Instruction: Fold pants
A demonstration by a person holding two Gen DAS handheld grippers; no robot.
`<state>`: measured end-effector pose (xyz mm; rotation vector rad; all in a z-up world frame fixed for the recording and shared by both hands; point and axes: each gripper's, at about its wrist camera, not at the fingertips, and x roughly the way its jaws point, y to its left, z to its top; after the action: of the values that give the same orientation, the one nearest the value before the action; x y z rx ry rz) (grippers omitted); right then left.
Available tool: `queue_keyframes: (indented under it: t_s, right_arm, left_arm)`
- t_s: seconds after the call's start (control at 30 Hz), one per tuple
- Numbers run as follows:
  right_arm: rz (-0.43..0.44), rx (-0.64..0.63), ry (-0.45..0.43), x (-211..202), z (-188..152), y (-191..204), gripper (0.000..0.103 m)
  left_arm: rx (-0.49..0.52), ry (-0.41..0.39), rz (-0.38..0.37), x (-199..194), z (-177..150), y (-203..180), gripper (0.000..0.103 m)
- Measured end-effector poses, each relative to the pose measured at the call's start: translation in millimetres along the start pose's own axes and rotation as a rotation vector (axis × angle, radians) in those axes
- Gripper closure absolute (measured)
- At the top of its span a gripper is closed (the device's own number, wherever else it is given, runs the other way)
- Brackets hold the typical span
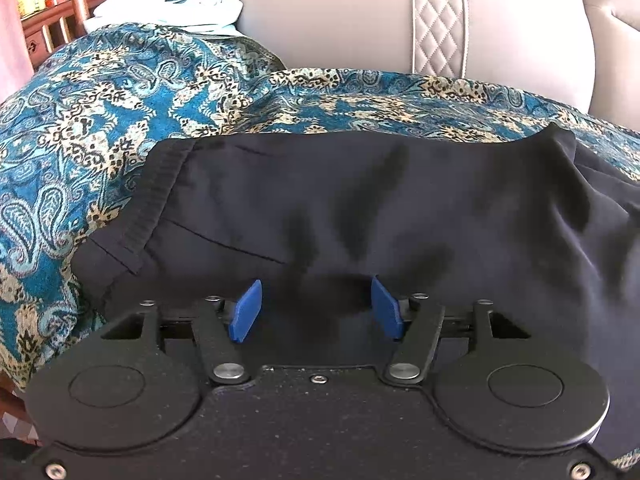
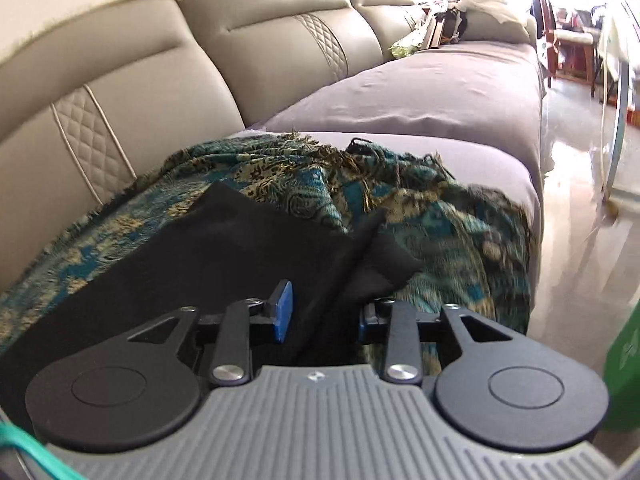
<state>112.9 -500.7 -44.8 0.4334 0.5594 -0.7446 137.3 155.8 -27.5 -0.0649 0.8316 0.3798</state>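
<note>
Left claw: its blue pads are standing apart over the dark cloth near the front edge of the sofa seat; nothing is being pinched, though the fabric is bunching up between the jaws.
Pants: they are lying on the patterned throw, elastic waistband towards the left, legs running off to the right along the seat.
Right claw: its jaws are narrowing on a raised fold of the leg end; I cannot tell whether the pads are already pressing the cloth, as the right pad is mostly hidden.
Risk, left: only the top layer is likely being caught if the jaws close here, so the lower layer would be staying behind and the fold creasing.
Risk, right: the thin fold is likely slipping out when lifted, or the fringed throw is getting snagged along with it.
Around: the beige sofa back is rising just behind; loose clutter is sitting at the seat's far right end, well apart.
In the way: the rumpled throw hump beside the leg end.
</note>
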Motion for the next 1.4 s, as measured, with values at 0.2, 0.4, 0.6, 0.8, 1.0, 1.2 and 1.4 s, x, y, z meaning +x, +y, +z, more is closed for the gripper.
queue_keyframes:
  t_s: [0.2, 0.4, 0.6, 0.8, 1.0, 1.2, 1.4]
  right_arm:
    - [0.087, -0.181, -0.070, -42, 17, 78, 0.097]
    - [0.515, -0.520, -0.088, -132, -53, 240, 0.097]
    - [0.900, -0.930, 0.014, -227, -211, 315, 0.097]
    - [0.919, -1.103, -0.057, -266, -283, 304, 0.084]
    - [0.984, -1.141, -0.069, -277, -284, 290, 0.029]
    - [1.046, -1.108, -0.048, -285, -270, 254, 0.014]
    - [0.973, -1.049, -0.080, -281, -256, 225, 0.013]
  left_arm:
    - [-0.016, 0.001, -0.033, 1, -1, 6, 0.044]
    - [0.008, 0.008, -0.050, -3, 1, 8, 0.044]
    - [0.044, -0.014, -0.096, -19, -7, 16, 0.048]
    - [0.048, -0.058, -0.141, -38, -16, 24, 0.048]
    - [0.025, -0.095, -0.216, -59, -13, 19, 0.048]
    - [0.055, -0.126, -0.280, -80, -13, 1, 0.048]
    - [0.100, -0.152, -0.383, -96, -20, -34, 0.063]
